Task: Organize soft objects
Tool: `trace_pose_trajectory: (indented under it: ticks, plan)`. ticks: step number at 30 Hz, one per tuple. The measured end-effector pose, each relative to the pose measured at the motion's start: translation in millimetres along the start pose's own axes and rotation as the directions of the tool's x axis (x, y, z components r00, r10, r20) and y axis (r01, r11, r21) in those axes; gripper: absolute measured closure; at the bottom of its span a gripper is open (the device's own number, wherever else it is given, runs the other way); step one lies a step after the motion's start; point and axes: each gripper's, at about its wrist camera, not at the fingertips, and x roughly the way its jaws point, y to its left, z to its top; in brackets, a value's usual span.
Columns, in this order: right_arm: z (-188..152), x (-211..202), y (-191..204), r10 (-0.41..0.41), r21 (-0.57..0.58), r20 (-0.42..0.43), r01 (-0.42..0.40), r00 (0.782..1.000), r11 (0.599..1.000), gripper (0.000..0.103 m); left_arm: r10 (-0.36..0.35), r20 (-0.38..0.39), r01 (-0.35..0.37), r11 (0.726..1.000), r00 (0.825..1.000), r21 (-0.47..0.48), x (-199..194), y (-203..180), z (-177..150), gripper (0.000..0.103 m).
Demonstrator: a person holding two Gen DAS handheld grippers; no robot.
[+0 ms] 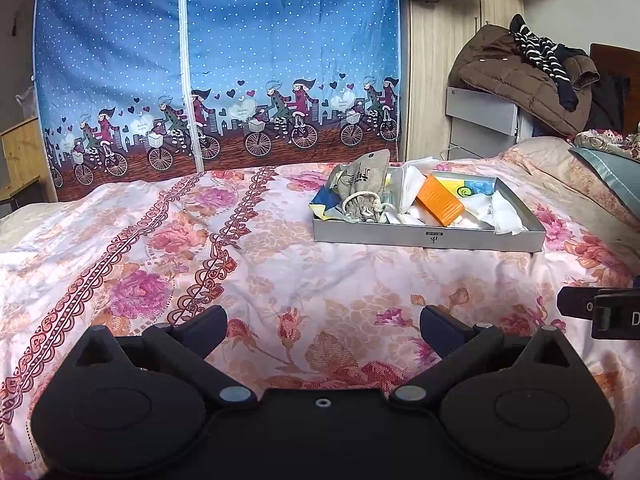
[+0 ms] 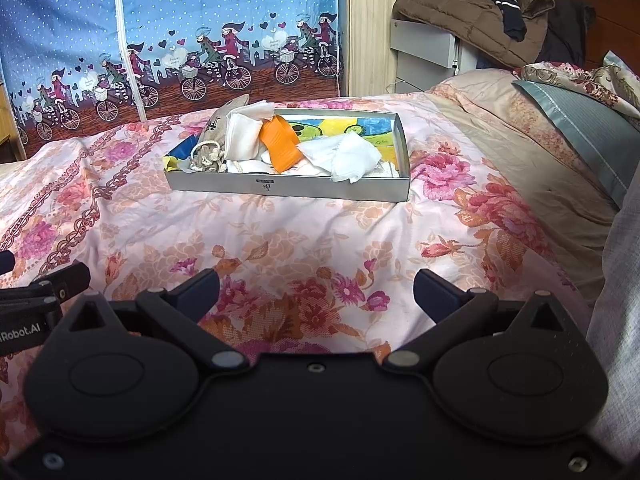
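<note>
A shallow grey box sits on the floral bedspread ahead of both grippers. In it lie a beige drawstring pouch, an orange packet and several white soft pouches. My left gripper is open and empty, low over the bedspread, well short of the box. My right gripper is open and empty too, short of the box. The right gripper's body shows at the left wrist view's right edge, the left one's at the right wrist view's left edge.
A blue fabric wardrobe with bicycle print stands behind the bed. A grey cabinet carries a brown coat. Pillows lie at the right. A wooden stand is at far left.
</note>
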Motion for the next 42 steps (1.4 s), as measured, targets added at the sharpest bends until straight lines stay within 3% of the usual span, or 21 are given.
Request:
trace_pose_trajectory:
  ticks: [42]
  plan:
    - [-1.1, 0.0, -1.3, -0.001, 0.001, 0.0, 0.001, 1.0, 1.0, 0.0, -0.007, -0.01, 0.007, 1.0, 1.0, 0.007, 0.6, 0.8, -2.0, 0.001]
